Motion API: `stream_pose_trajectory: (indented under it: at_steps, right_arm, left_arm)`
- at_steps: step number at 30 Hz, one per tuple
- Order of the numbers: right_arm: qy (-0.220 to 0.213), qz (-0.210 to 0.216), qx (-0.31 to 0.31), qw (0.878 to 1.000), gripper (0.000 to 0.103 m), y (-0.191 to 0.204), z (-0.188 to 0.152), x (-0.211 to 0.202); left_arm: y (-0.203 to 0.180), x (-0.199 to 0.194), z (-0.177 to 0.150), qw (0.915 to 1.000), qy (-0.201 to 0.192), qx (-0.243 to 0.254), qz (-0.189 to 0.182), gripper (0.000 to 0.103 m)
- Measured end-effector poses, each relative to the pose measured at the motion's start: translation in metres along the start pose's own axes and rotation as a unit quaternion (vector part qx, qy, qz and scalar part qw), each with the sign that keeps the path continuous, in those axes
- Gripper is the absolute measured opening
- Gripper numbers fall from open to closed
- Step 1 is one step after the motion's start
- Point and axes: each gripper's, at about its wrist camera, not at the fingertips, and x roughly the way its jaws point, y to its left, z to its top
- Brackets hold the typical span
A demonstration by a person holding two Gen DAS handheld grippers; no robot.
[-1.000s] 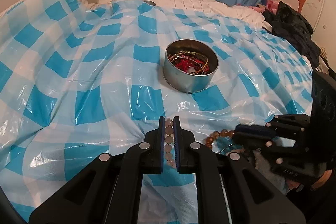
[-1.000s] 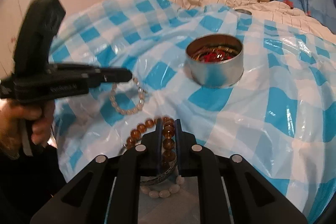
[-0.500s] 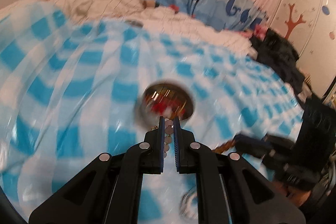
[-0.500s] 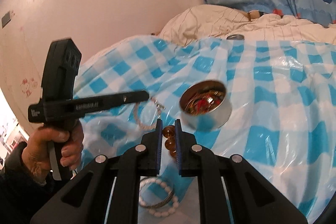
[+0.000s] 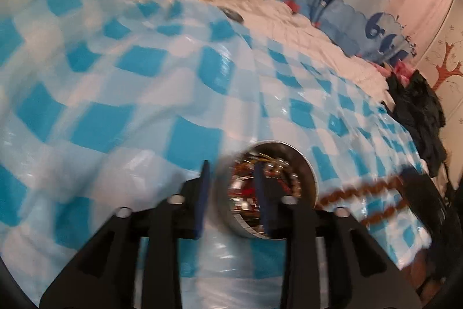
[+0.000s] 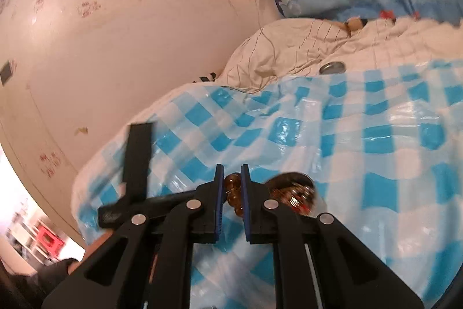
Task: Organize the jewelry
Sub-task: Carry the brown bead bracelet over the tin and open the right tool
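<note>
Right hand-held gripper (image 6: 230, 187), clamped on the amber bead bracelet (image 6: 233, 194), has the metal tin (image 6: 298, 194) just ahead to its right on the bed's checked sheet (image 6: 376, 141), while the left hand-held gripper (image 5: 231, 190), jaws opening with nothing between them, sits directly over that tin.

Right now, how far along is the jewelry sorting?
Done: the tin already holds red and gold pieces. In hand: the left gripper is over the tin with its jaws opening and nothing visible between them; the right gripper is shut on the amber beads, right beside the tin. Left: drop those beads in. Blur hides whether other pieces remain on the checked sheet.
</note>
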Motion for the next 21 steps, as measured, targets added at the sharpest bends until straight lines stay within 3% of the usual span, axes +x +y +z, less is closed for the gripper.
stream_pose_trajectory:
  at_steps: [1, 2, 3, 4, 5, 9, 15, 18, 21]
  right_arm:
    - [0.006, -0.008, 0.004, 1.0, 0.012, -0.005, 0.002, 0.009]
    - [0.021, -0.042, 0.002, 0.999, 0.013, -0.011, 0.002, 0.021]
    - [0.032, -0.084, 0.0, 0.996, 0.03, -0.017, 0.001, 0.029]
    - [0.04, -0.117, 0.002, 0.992, 0.04, -0.023, -0.002, 0.032]
    - [0.043, -0.136, 0.01, 0.99, 0.043, -0.029, -0.006, 0.03]
    - [0.055, -0.152, 0.001, 0.987, 0.043, -0.026, -0.031, -0.002]
    - [0.104, -0.149, 0.037, 0.983, 0.046, -0.022, -0.092, -0.049]
    - [0.121, -0.154, 0.024, 0.98, 0.046, -0.007, -0.111, -0.058]
    - [0.134, -0.183, -0.016, 0.974, 0.047, 0.011, -0.129, -0.061]
  left_arm:
    - [0.004, -0.004, 0.0, 1.0, -0.005, 0.001, 0.002, 0.044]
    - [0.006, -0.009, -0.002, 1.0, -0.006, 0.004, 0.005, 0.045]
    - [0.009, -0.013, -0.005, 0.9999, -0.003, 0.008, 0.007, 0.045]
    - [0.011, -0.015, -0.009, 0.9999, 0.004, 0.014, 0.005, 0.045]
    - [0.012, -0.016, -0.012, 0.9997, 0.014, 0.019, 0.002, 0.046]
    - [-0.003, -0.025, -0.045, 0.9947, 0.058, 0.084, -0.012, 0.046]
    - [-0.034, -0.039, -0.117, 0.9727, 0.115, 0.197, -0.044, 0.046]
    - [-0.037, -0.041, -0.135, 0.9668, 0.124, 0.219, -0.042, 0.046]
    - [-0.031, -0.039, -0.139, 0.9667, 0.126, 0.219, -0.041, 0.046]
